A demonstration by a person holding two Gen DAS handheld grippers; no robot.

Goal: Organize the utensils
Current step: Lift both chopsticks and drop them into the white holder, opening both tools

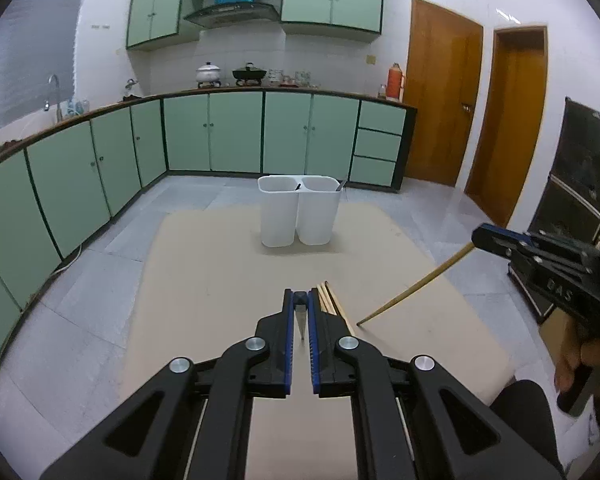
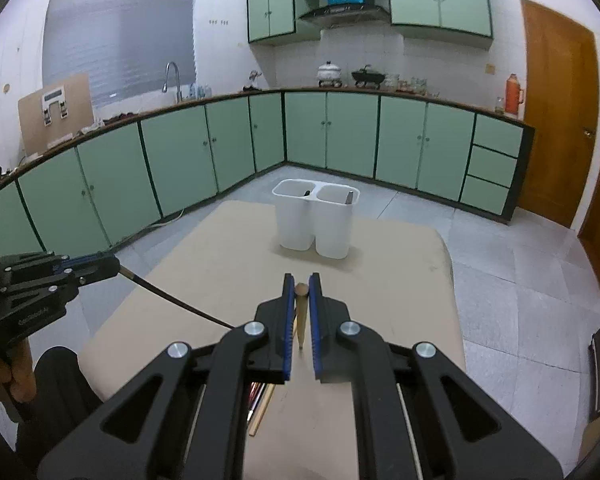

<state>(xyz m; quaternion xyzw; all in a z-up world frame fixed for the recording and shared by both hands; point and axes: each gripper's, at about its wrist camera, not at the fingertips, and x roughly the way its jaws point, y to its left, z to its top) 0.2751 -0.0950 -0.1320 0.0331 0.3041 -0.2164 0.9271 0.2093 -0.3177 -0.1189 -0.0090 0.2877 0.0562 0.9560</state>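
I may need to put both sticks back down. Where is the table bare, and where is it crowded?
Bare: the wide tan table between the white double holder and the gripper tips, plus its left and right margins. Crowded: the near edge, where loose chopsticks lie beside the left gripper and under the right gripper.

**Beige desk with a twin holder and a few sticks**

A beige desk (image 1: pixel 204 264) with rounded corners stood on a floor (image 1: pixel 100 264) of pale grey tiles. Near its far edge, about midway across, sat a white twin-compartment utensil holder (image 1: pixel 299 216), upright, its two tubs joined at the rim. Each tub held a dark utensil whose tip just cleared the rim; what kind they were could not be told. Nearer the close end, a small bundle of chopsticks (image 1: pixel 332 300) lay flat on the bare surface, some wooden and, in the right wrist view, at least one reddish (image 2: pixel 262 400). The rest of the top showed only a faint speck or two.
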